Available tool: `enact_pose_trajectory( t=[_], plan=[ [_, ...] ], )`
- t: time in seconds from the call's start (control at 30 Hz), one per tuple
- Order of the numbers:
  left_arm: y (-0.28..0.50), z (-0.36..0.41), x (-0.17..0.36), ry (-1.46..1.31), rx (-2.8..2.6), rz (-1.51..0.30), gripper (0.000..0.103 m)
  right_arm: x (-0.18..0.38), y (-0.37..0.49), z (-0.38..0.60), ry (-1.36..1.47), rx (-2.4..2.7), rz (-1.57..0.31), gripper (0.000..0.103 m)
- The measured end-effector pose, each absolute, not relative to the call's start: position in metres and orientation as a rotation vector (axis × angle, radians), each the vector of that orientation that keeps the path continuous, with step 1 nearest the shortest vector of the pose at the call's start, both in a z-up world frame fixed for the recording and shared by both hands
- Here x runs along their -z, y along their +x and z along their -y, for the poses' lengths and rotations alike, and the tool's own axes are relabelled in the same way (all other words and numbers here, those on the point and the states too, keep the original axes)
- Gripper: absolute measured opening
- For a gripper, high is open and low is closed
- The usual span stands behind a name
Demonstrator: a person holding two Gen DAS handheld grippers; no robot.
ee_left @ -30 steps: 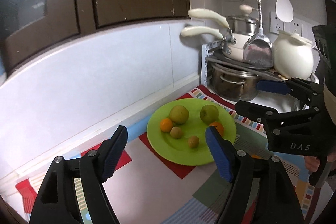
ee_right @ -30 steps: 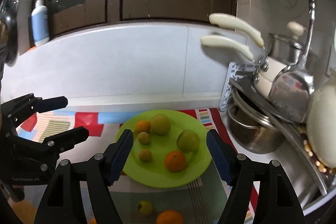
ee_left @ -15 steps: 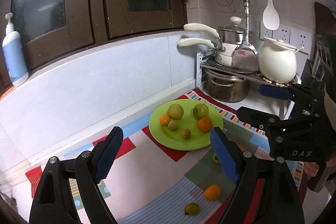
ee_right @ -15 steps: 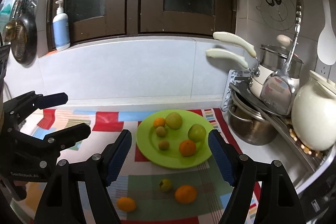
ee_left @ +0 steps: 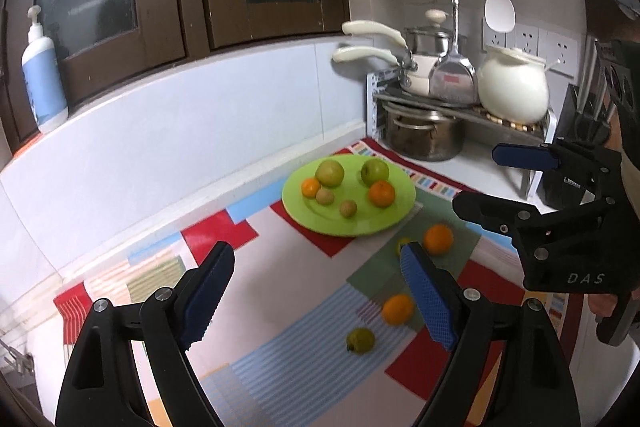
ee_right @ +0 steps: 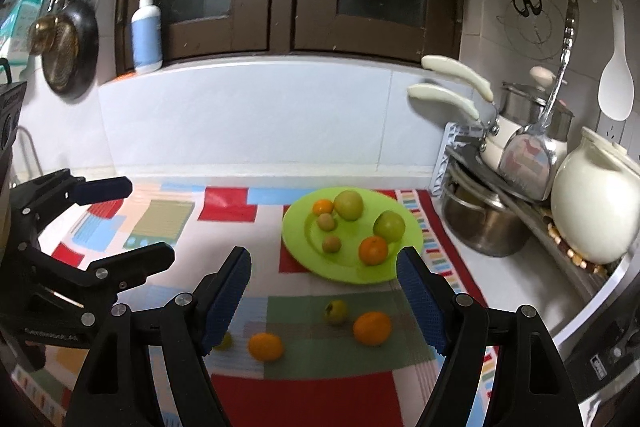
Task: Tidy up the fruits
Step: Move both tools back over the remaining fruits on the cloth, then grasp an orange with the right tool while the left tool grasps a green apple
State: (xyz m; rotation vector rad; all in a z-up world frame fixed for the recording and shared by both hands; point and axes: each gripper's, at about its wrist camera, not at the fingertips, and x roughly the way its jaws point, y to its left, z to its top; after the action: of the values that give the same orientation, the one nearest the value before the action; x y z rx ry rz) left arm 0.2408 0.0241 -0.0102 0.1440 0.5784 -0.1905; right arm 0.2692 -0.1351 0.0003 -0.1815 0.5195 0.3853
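Note:
A green plate sits toward the back of the patchwork mat. It holds two green fruits, two oranges and two small brownish fruits. Loose on the mat in front of it lie an orange, a small green fruit, another orange and a small yellow-green fruit, half hidden by a finger. My right gripper hangs open above these loose fruits with nothing between its fingers. My left gripper is also open and holds nothing, well short of the plate. In the left wrist view, the right gripper is at the right.
A rack with steel pots, a ladle and a white pot stands at the right, close to the plate. A soap bottle is on the window ledge. A pan hangs on the left wall. A tiled wall bounds the counter behind the mat.
Both grippers have drawn back from the plate, which now looks smaller and farther away. The loose fruits on the mat have come into view. The left jaws stand a little wider.

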Motion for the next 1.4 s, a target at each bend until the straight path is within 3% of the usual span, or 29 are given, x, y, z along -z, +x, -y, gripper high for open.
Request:
enact_pose_trajectory(
  t=[0.43,0.73,1.13,1.4],
  plan=[
    [0.228,-0.021,0.053,0.191,0.284,-0.663,0.084,0.048,0.254,0.120,-0.222,-0.458,-0.653,0.076],
    [0.239,-0.018,0.090,0.214,0.355,-0.748,0.067,0.081,0.261,0.109,-0.284,-0.504,-0.723,0.073],
    [0.266,-0.018,0.124,0.163,0.412,-0.849,0.050,0.120,0.290,0.100,-0.279,-0.573,-0.840,0.054],
    [0.275,-0.018,0.132,0.112,0.459,-0.894,0.029,0.133,0.303,0.094,-0.251,-0.612,-0.877,0.043]
  ],
)
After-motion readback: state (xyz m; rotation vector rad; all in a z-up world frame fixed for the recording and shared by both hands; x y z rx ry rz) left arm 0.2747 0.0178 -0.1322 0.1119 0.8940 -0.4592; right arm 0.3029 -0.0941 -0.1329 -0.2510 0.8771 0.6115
